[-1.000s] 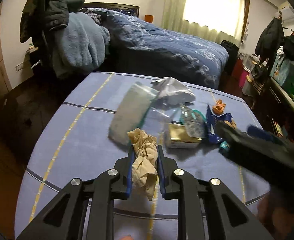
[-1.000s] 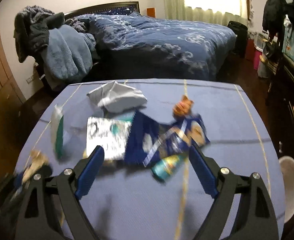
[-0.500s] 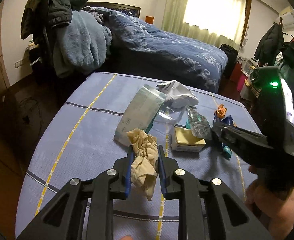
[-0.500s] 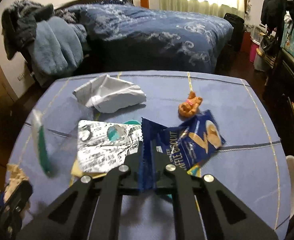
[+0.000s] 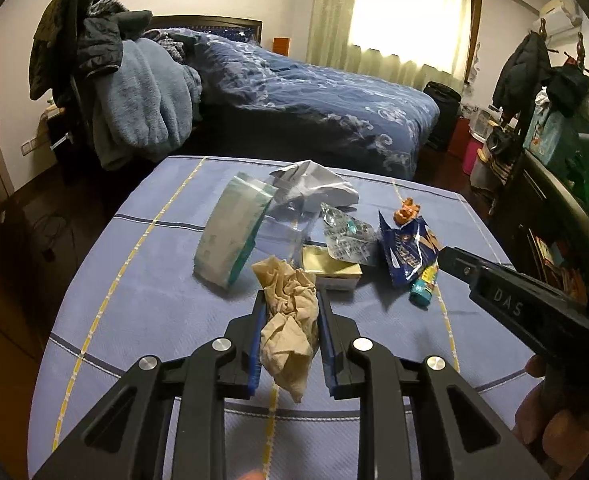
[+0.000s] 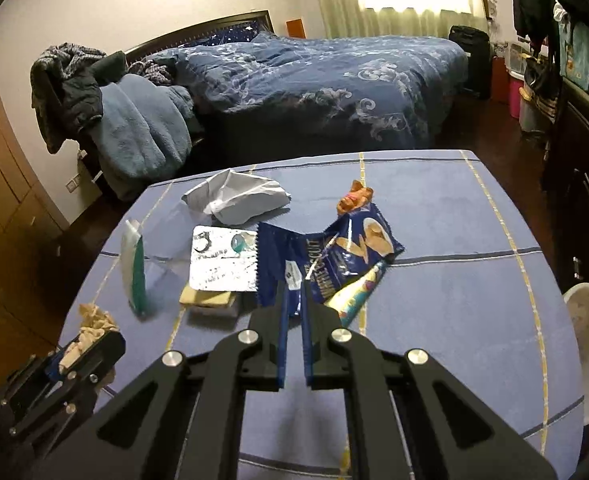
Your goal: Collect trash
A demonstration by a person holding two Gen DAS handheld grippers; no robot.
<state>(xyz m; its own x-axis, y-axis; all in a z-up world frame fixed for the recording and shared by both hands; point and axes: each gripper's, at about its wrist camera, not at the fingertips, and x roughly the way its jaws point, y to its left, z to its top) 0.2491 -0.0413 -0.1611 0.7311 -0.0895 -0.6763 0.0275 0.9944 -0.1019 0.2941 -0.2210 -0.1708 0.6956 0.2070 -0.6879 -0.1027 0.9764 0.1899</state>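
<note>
Since the earlier frames, we see the blue biscuit wrapper [image 6: 346,252] raised at its near edge, and our right gripper [image 6: 293,292], which a second ago stood wide over the litter, now pinches that edge between nearly closed blue pads [image 6: 282,320]. Seen from the left wrist camera, the right gripper [image 5: 450,256] reaches in low from the right, its tip at the wrapper [image 5: 406,256], with the holding hand [image 5: 554,420] at the lower right corner. Our left gripper [image 5: 290,308] is unchanged: level above the near part of the blue striped tablecloth [image 5: 134,288], fingers narrowed around a crumpled beige tissue [image 5: 290,320] that hangs between them. On the cloth beyond lie a pale green tissue pack [image 5: 230,240], a crumpled white paper [image 5: 314,188], a silver foil pouch [image 6: 222,260], a small open box [image 5: 330,272], a teal-capped tube [image 5: 424,284] partly under the wrapper, and an orange scrap [image 6: 354,198] just behind it.
</note>
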